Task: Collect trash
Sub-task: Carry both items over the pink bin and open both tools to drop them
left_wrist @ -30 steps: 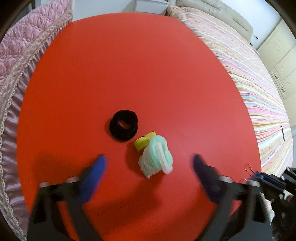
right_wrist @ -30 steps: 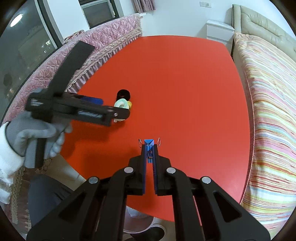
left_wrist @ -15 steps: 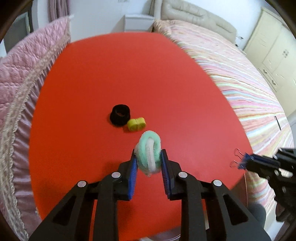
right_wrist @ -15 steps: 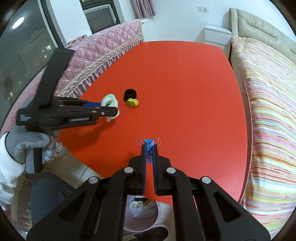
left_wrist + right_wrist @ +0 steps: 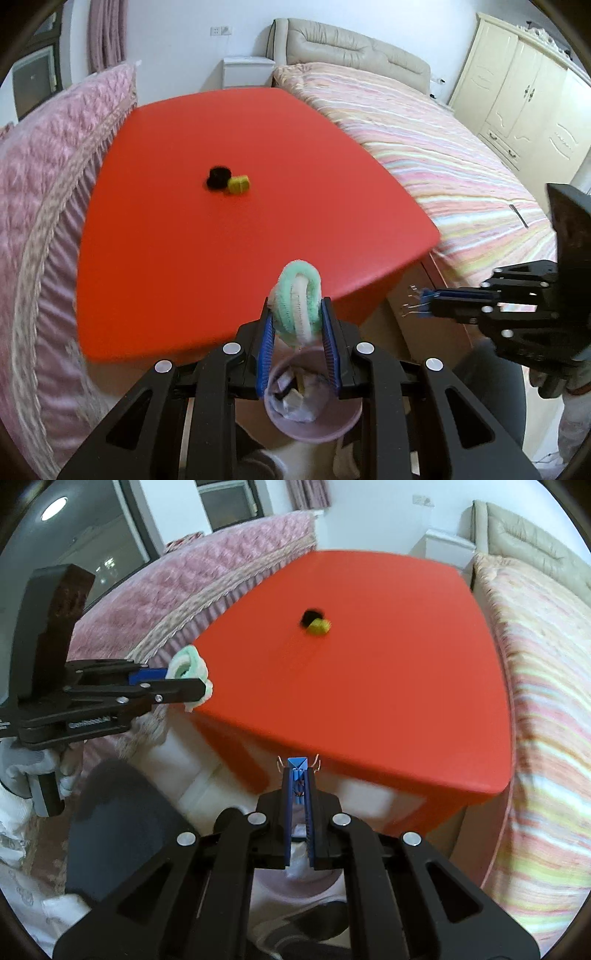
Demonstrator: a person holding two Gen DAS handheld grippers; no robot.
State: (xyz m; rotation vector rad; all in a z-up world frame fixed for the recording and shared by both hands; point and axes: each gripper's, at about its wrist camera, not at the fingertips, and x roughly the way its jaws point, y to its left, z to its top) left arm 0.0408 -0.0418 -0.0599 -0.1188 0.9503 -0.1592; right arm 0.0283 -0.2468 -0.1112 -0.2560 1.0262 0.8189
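Observation:
My left gripper [image 5: 297, 314] is shut on a green and white fuzzy coil [image 5: 298, 301], held off the near edge of the red table [image 5: 258, 147] above a pink trash bin [image 5: 314, 424] with scraps in it. The coil also shows in the right wrist view [image 5: 190, 675]. My right gripper [image 5: 298, 775] is shut on a blue binder clip [image 5: 297, 768], also held off the table's near edge; the clip shows in the left wrist view [image 5: 424, 299]. A black ring [image 5: 218, 176] and a yellow piece [image 5: 238, 184] lie together on the table.
A pink quilted sofa [image 5: 44, 166] runs along the table's left side. A striped bed [image 5: 443, 147] lies on the right, with a cream wardrobe [image 5: 524, 99] behind it. The bin's rim shows under my right gripper [image 5: 295, 886].
My left gripper shut on the fuzzy coil, lifted it off the table and drew back over the bin. My right gripper pulled back past the table edge with the clip.

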